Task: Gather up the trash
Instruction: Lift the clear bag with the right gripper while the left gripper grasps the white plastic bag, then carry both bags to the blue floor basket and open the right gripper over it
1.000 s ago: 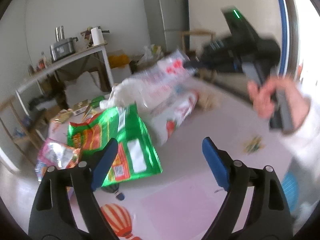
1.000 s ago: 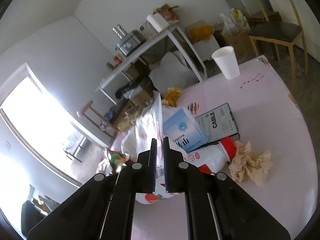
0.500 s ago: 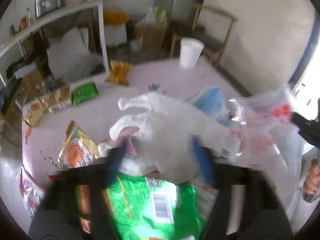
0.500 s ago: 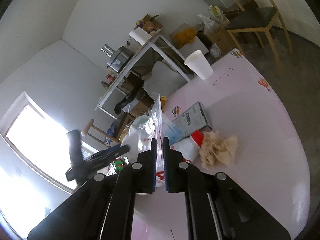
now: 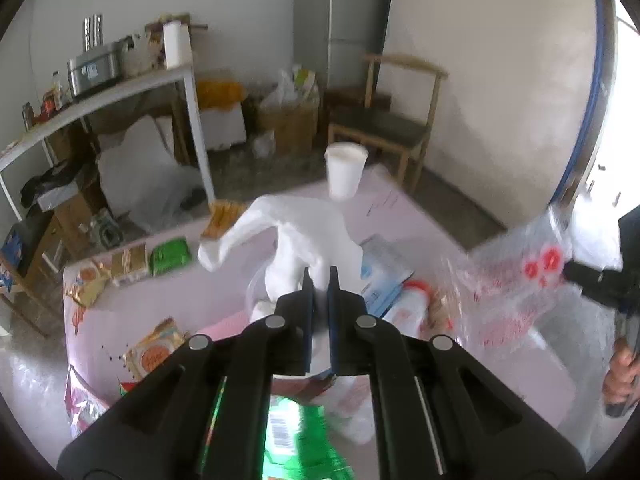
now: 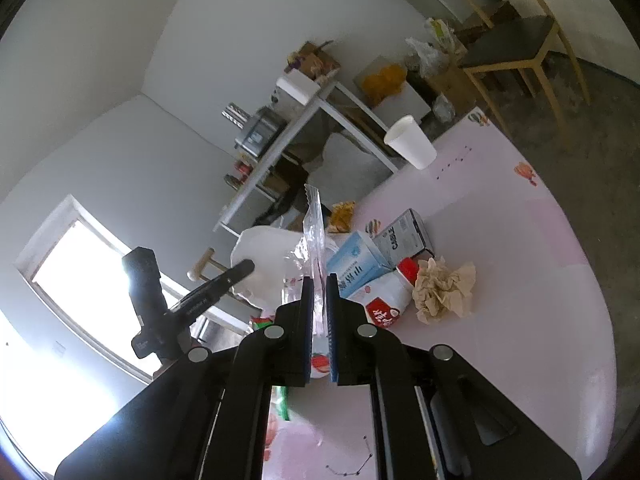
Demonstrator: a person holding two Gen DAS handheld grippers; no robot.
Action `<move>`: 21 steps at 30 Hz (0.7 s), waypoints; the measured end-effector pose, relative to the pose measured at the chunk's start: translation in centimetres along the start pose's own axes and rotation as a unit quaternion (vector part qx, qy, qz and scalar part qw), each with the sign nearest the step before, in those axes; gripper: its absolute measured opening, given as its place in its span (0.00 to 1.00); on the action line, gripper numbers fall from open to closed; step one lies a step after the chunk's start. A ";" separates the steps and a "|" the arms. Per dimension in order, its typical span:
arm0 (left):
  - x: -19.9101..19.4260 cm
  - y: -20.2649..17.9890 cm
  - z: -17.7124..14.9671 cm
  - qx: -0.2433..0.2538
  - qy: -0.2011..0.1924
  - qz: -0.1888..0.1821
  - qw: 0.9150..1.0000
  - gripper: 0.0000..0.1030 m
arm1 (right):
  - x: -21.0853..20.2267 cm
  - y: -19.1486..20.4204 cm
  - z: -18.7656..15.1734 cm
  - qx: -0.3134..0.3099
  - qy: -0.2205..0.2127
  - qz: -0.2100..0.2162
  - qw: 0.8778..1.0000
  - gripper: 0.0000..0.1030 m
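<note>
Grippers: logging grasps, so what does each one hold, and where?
Left hand-held gripper: white plastic bag, by its bunched lower part. Right: clear wrapper, by its edge.

The left tool (image 5: 319, 280) is clamped on a white plastic bag (image 5: 298, 236), which rises over the pink worktop (image 5: 168, 296) with one handle loop drooping to the left. At the right edge the right tool (image 5: 592, 276) pinches a clear wrapper with red print (image 5: 516, 280), blurred, and what seems to be a hand (image 5: 622, 372) shows below it. Behind the bag a white cup (image 5: 345, 174) stands near the far edge, a blue carton (image 5: 382, 276) lies just right of the bag, a green packet (image 5: 170, 256) lies well to its left, and a green snack bag (image 5: 292, 440) sits under the left tool.
</note>
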State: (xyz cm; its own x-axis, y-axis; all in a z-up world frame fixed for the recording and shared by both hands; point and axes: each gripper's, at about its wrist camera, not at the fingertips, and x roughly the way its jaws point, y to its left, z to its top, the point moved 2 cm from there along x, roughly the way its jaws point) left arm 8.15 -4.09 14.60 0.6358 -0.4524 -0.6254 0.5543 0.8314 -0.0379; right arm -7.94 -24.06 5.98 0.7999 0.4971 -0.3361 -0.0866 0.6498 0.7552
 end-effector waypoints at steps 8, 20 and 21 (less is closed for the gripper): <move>-6.5 -8.2 0.7 0.035 -0.060 -0.059 0.996 0.04 | -9.4 -0.5 -2.4 0.003 -0.026 -0.014 1.000 0.07; -10.3 -24.5 -5.3 0.102 -0.041 -0.218 0.970 0.04 | -23.6 -12.6 -17.5 0.150 -0.008 -0.179 0.972 0.07; -10.5 -25.7 -5.7 0.108 -0.039 -0.228 0.967 0.04 | -23.2 -15.0 -19.7 0.178 0.009 -0.197 0.964 0.07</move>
State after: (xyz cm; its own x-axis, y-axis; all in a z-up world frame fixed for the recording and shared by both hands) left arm -15.89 -18.86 17.69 0.3327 -0.7858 -0.5213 0.8804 0.4569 -0.1269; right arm -36.93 -34.01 -8.59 0.7181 0.2644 -0.6437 0.4341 0.5529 0.7113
